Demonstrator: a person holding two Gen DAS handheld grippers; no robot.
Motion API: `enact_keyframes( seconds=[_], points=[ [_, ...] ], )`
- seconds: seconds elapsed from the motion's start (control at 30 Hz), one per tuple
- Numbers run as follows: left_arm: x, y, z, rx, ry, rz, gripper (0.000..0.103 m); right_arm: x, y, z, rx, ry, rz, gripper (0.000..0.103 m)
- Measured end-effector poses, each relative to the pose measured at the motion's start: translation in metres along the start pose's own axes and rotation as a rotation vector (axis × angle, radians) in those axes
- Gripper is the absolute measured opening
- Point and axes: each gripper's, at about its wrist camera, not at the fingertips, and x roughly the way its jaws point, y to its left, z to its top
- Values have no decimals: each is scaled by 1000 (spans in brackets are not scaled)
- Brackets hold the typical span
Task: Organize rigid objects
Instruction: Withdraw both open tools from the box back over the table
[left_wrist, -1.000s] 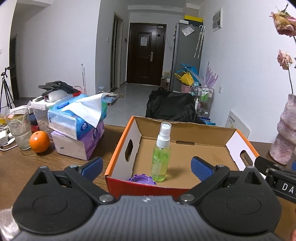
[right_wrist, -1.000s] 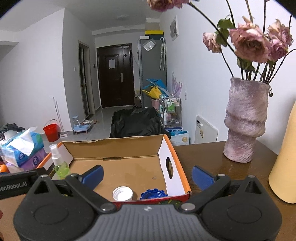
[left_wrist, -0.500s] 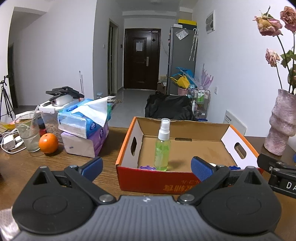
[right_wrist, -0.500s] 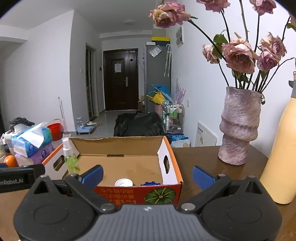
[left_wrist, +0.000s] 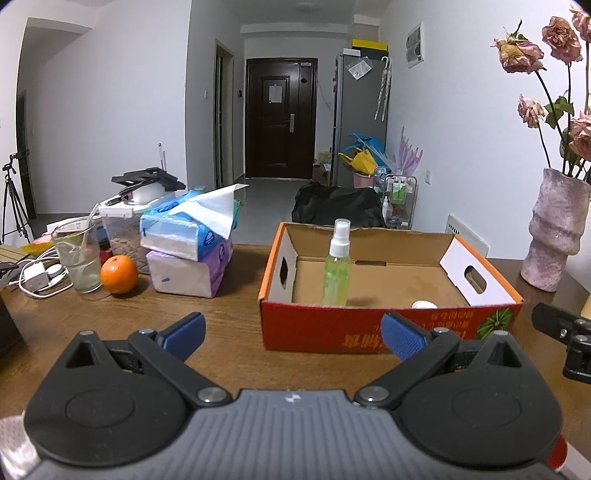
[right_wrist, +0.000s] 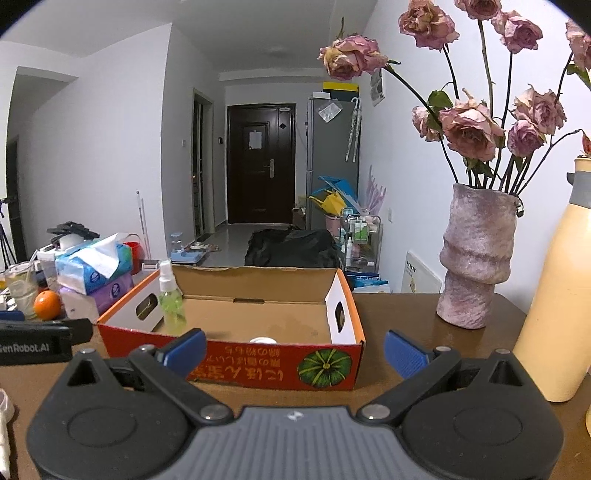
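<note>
Left gripper (left_wrist: 291, 334) low centre of left wrist view, jaws wide apart, nothing btwn them. Right gripper (right_wrist: 293, 349) same in right wrist view: jaws spread, empty.

Cardboard box (left_wrist: 388, 328), red front, orange rim, open top, mid-frame on wooden table (left_wrist: 221, 325), just beyond both sets of blue pads. Spray bottle (left_wrist: 337, 264), green liquid, white nozzle, upright inside box toward its left end. White cap (left_wrist: 424, 305) lying on box floor, right of centre, mostly hidden by front wall.

Left of frame in left view: orange (left_wrist: 119, 274) beside glass (left_wrist: 78, 256), w/ stacked tissue packs (left_wrist: 192, 251) to the right. Far right: pink vase (left_wrist: 556, 230) w/ dried roses. Right view adds yellow bottle (right_wrist: 554, 295) at right edge, near vase.
</note>
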Motion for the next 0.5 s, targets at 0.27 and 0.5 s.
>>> enact_keyframes(
  seconds=[0.27,0.5],
  points=[
    [-21,14,-16,12,17,9,103,-18,2,-17,-17,20,10,103],
    [-37,21,-27,25,25,10,103,-28,5,-31,-27,35,-5,103]
  ],
)
